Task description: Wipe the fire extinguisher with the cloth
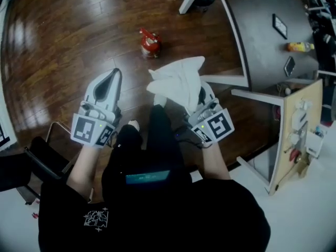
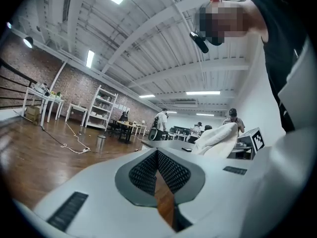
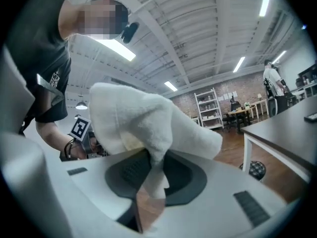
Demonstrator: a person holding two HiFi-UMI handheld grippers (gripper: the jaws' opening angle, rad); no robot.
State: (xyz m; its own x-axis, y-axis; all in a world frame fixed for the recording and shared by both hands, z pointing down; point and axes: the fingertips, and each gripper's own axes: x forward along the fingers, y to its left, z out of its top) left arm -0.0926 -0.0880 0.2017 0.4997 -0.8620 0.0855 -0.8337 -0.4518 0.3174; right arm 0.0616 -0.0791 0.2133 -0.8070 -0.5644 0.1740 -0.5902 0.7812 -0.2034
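Note:
A small red fire extinguisher (image 1: 150, 42) stands on the wooden floor ahead of me, apart from both grippers. My right gripper (image 1: 196, 101) is shut on a white cloth (image 1: 178, 80), which bunches up over its tips and hides them. In the right gripper view the cloth (image 3: 148, 125) is pinched between the dark pads (image 3: 181, 175) and fills the middle of the frame. To the left, my left gripper (image 1: 114, 74) points forward, shut and holding nothing. Its pads (image 2: 173, 170) meet at the tip in the left gripper view, where the cloth (image 2: 217, 139) also shows at the right.
A dark round-edged table (image 1: 262, 30) with white legs stands at the right, with a bottle (image 1: 299, 46) and flat items on it. A wooden board (image 1: 300, 127) with fittings leans at the far right. A black chair (image 1: 37, 161) sits at my left. People stand far off.

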